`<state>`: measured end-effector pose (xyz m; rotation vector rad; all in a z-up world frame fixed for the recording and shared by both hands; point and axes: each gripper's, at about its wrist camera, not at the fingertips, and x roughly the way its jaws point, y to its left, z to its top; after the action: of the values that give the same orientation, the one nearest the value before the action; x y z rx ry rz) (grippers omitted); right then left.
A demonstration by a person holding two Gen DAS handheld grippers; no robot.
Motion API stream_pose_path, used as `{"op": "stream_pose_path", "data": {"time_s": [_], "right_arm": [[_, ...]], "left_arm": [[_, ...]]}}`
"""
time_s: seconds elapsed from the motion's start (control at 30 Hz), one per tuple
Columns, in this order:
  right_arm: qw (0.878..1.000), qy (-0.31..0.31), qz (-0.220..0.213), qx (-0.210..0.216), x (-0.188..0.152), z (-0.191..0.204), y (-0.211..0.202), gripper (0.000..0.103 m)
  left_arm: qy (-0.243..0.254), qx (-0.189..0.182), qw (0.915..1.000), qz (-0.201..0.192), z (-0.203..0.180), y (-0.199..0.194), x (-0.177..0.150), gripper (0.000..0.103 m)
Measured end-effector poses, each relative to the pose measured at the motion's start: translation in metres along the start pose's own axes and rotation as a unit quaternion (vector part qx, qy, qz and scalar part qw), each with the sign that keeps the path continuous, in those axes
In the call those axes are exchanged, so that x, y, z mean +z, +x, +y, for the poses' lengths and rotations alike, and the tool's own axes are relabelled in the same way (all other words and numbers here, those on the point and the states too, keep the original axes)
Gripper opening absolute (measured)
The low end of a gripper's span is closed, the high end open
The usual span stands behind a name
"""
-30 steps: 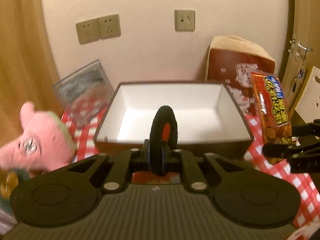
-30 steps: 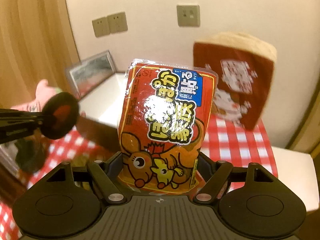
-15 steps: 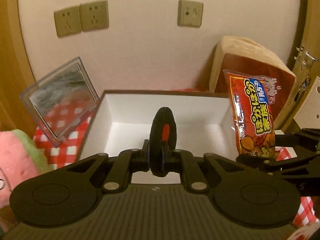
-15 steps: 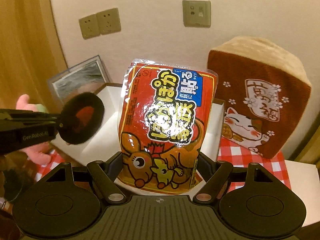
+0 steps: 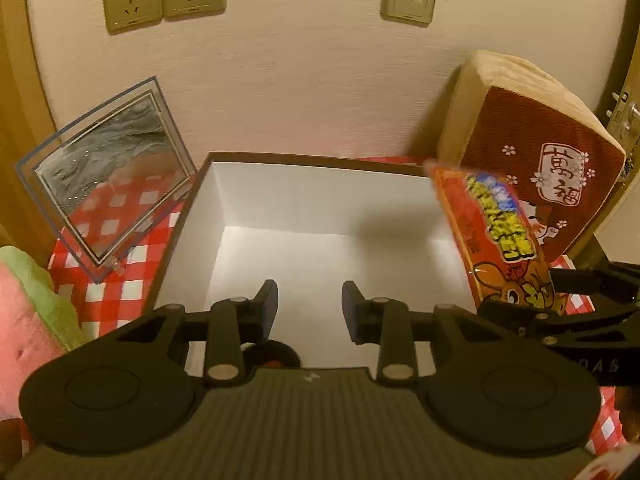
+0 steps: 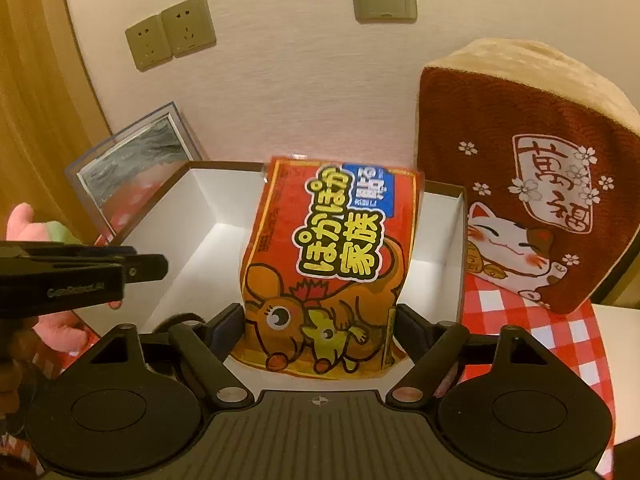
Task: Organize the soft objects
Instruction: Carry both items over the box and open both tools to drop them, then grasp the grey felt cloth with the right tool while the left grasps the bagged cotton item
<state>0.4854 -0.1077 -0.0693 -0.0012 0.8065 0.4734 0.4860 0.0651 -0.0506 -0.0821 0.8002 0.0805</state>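
A brown box with a white inside [image 5: 304, 208] stands on the red checked cloth; it also shows in the right wrist view [image 6: 200, 216]. My left gripper [image 5: 310, 306] is open over the box's near part. A black round pad with a red centre [image 5: 272, 356] lies below it in the box. My right gripper [image 6: 320, 322] is shut on an orange packet with a cartoon mouse [image 6: 332, 256], tilted over the box's right side; the packet also shows in the left wrist view [image 5: 500, 240].
A red lucky-cat cushion [image 6: 532, 184] leans on the wall right of the box. A clear picture frame [image 5: 108, 176] leans at the left. A pink and green plush [image 5: 28, 312] lies at the near left. Wall sockets are above.
My left gripper has opened and let the black round pad drop into the box. My right gripper has carried the packet lower and further over the box.
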Motion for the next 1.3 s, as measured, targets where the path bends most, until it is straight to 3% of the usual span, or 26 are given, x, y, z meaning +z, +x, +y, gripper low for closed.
{"op": "stream_pose_path", "data": {"time_s": [0.33, 0.73, 1.07, 1.3], "right_arm": [[1.0, 0.006, -0.014, 0.011, 0.001, -0.004, -0.009, 0.09], [0.998, 0.028, -0.054, 0.019, -0.027, -0.02, -0.082, 0.09], [0.998, 0.058, -0.012, 0.02, -0.089, -0.03, -0.113, 0.09], [0.997, 0.074, 0.029, 0.016, -0.124, -0.029, -0.11, 0.09]], "left_arm": [[0.001, 0.006, 1.0, 0.006, 0.001, -0.02, -0.008, 0.039], [-0.013, 0.015, 0.9998, 0.004, 0.005, -0.074, -0.039, 0.042], [-0.019, 0.026, 0.9991, 0.027, 0.011, -0.113, -0.093, 0.044], [-0.034, 0.036, 0.9976, 0.048, 0.018, -0.126, -0.124, 0.044]]}}
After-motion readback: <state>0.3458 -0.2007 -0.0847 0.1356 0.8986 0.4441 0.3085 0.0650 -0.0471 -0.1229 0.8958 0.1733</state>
